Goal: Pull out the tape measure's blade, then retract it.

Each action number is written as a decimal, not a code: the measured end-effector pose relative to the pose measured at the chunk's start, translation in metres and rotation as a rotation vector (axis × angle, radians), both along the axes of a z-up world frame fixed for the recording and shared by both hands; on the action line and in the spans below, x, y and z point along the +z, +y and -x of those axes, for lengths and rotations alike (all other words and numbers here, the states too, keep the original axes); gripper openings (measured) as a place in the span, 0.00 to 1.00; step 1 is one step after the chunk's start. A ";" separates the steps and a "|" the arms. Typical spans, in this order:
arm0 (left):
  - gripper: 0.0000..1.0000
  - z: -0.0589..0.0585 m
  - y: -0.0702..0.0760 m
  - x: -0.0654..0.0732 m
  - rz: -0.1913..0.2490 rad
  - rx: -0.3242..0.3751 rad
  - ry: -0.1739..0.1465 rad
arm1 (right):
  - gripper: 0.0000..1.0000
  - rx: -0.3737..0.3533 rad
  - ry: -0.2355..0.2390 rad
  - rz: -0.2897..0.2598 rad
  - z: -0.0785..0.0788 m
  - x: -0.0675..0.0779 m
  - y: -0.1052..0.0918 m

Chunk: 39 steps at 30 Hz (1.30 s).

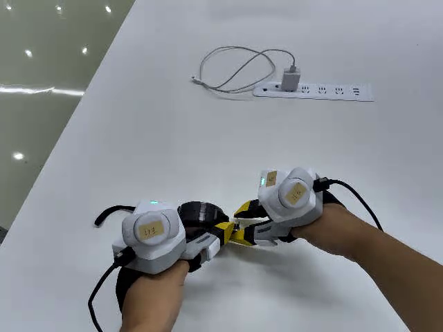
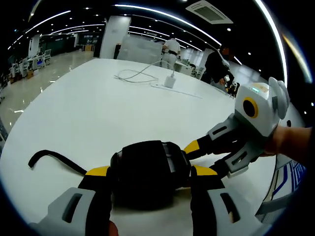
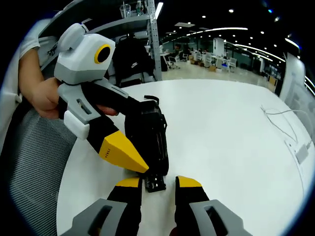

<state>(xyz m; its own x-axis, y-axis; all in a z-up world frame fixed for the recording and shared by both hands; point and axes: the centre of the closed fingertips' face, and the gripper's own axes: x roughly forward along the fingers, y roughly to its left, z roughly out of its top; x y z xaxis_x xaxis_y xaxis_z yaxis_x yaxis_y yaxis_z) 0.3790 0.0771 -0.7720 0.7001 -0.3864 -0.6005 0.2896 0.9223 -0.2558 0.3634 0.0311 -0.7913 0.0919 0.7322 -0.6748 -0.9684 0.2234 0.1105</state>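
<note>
Tape measure [image 2: 147, 167] sits in left tongs [image 2: 151, 173], facing right tongs [image 3: 158, 184].

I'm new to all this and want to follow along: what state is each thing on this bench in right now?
Left gripper: shut on the tape measure.
Blade end tab: at the case mouth, blade not drawn out.
Right gripper: open, jaws either side of that tab.
Strap: slack on the table.
Charger: plugged into the power strip.
Cable: loosely looped, far end free.

Left claw [image 2: 151, 173] around tape measure [image 2: 147, 160]
</note>
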 end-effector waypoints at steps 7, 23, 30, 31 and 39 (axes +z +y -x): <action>0.64 0.000 -0.001 0.002 0.004 -0.009 -0.005 | 0.23 -0.002 -0.011 0.002 0.000 0.004 -0.001; 0.72 0.005 0.002 0.009 0.005 -0.038 -0.023 | 0.27 -0.035 -0.027 -0.008 0.002 0.011 -0.009; 0.73 0.010 0.003 0.016 -0.001 -0.099 -0.047 | 0.33 -0.083 -0.052 -0.005 0.005 0.019 -0.021; 0.73 0.011 0.004 0.017 -0.004 -0.105 -0.049 | 0.34 -0.091 -0.053 -0.009 0.006 0.021 -0.023; 0.75 0.019 0.010 0.024 -0.017 -0.169 -0.077 | 0.46 -0.145 -0.069 -0.014 0.010 0.028 -0.033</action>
